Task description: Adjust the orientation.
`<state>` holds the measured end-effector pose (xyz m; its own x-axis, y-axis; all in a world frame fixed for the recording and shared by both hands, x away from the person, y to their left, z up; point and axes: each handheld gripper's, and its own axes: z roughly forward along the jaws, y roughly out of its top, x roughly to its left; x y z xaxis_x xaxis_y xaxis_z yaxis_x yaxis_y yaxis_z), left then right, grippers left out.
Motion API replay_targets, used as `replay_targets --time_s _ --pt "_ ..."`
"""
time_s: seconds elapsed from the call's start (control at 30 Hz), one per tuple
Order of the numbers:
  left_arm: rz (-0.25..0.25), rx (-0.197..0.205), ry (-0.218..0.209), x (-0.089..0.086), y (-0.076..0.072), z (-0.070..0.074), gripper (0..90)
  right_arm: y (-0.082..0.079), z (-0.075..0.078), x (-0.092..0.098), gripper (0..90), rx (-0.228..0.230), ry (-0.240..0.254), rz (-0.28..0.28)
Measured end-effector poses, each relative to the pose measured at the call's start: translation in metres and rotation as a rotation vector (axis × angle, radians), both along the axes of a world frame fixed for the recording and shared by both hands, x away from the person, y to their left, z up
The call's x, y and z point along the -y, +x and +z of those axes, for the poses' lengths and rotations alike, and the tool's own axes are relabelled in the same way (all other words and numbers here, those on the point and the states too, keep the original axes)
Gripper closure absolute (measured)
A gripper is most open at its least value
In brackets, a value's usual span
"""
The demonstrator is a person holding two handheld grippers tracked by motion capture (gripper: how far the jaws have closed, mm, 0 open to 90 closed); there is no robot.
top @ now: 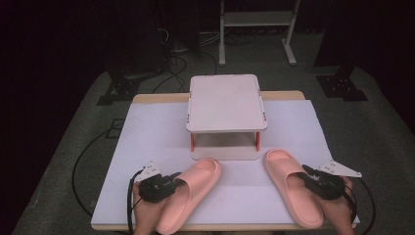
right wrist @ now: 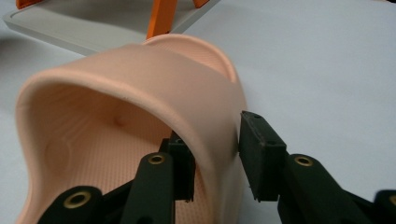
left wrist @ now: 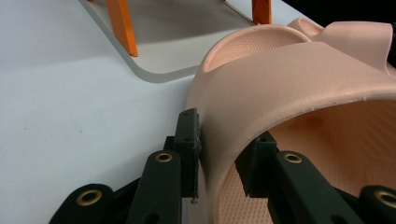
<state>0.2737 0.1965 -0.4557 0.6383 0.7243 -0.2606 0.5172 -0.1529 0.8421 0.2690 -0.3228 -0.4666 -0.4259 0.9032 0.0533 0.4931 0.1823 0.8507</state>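
Observation:
Two pink foam slippers lie on the white table cover, toes toward the small rack. The left slipper [top: 195,188] [left wrist: 299,70] has its strap's side wall between my left gripper's [top: 178,183] [left wrist: 219,154] jaws, one pad outside and one inside, pressing on it. On the right slipper [top: 288,186] [right wrist: 140,74], my right gripper [top: 307,172] [right wrist: 217,154] straddles the strap's outer wall the same way, with both pads against the foam. Both slippers rest flat on the table.
A low white two-level rack [top: 225,100] with orange legs [left wrist: 122,25] stands mid-table just beyond the slippers' toes; its base plate [right wrist: 70,32] lies close ahead. The white cover [top: 147,137] stretches to either side. Cables trail off the near left edge.

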Motion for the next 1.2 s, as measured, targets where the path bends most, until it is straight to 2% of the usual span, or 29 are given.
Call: replay_targets --time_s 0.23,0.7,1.2 --pt "0.002 0.004 -0.003 -0.001 0.000 0.001 72.0 -0.002 0.003 0.003 74.7 0.008 0.011 -0.007" --pt "0.011 0.009 -0.028 -0.004 -0.001 0.003 72.0 -0.005 0.008 0.007 77.8 0.022 0.031 -0.015" --pt "0.019 0.012 -0.044 -0.011 -0.001 0.006 72.1 -0.009 0.015 0.000 78.8 0.039 0.044 0.021"
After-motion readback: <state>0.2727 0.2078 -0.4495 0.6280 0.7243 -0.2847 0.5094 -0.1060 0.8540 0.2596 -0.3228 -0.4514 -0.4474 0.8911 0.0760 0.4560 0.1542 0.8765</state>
